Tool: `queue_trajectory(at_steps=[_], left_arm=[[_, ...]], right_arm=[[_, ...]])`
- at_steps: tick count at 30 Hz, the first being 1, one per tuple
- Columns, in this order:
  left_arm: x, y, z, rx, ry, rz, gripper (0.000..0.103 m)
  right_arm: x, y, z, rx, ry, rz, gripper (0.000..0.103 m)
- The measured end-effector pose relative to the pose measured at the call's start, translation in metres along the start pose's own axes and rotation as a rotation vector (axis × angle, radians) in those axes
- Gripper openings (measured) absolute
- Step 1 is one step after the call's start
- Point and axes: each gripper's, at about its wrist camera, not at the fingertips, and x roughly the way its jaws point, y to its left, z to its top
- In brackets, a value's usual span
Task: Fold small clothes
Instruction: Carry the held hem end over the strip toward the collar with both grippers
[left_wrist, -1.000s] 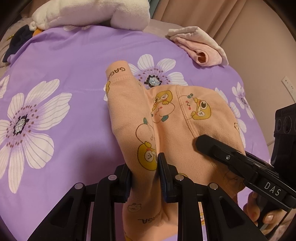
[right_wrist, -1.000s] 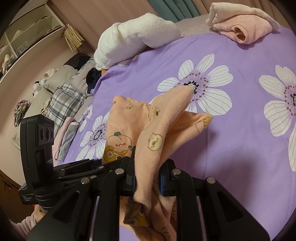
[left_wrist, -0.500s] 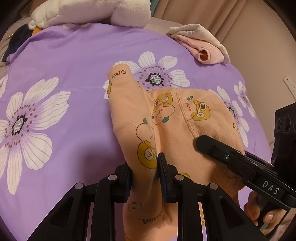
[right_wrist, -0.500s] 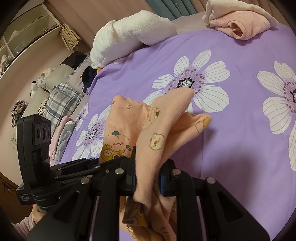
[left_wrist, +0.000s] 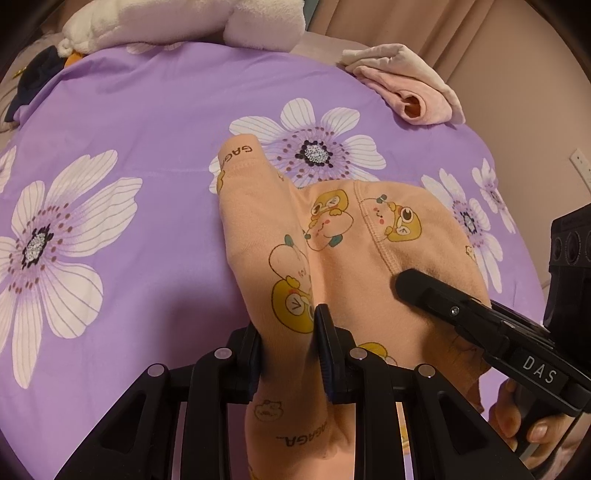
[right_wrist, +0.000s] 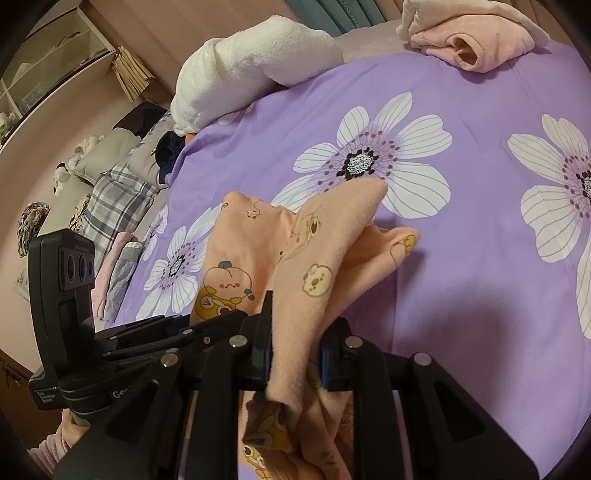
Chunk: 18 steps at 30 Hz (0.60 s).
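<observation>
Peach garment (left_wrist: 332, 236) with cartoon prints hangs partly lifted over the purple bedsheet (left_wrist: 147, 122), its far end draped on the sheet and its near end gathered up by both tools. The left gripper (left_wrist: 288, 332) is clamped narrow on a bunched strip of it; the right gripper (right_wrist: 295, 332) pinches another fold just beside, to the left one's right. The cloth's long axis runs away from both grippers toward the flower print. Judging by this, the next move is to carry the held edge forward along that axis; neither hand is clearly nearer.
</observation>
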Motion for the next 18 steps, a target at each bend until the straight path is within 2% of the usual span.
queue_trajectory(at_steps=[18], left_arm=[[0.006, 0.004, -0.001, -0.008, 0.007, 0.015, 0.023]], right_arm=[[0.007, -0.013, -0.002, 0.031, 0.015, -0.022, 0.022]])
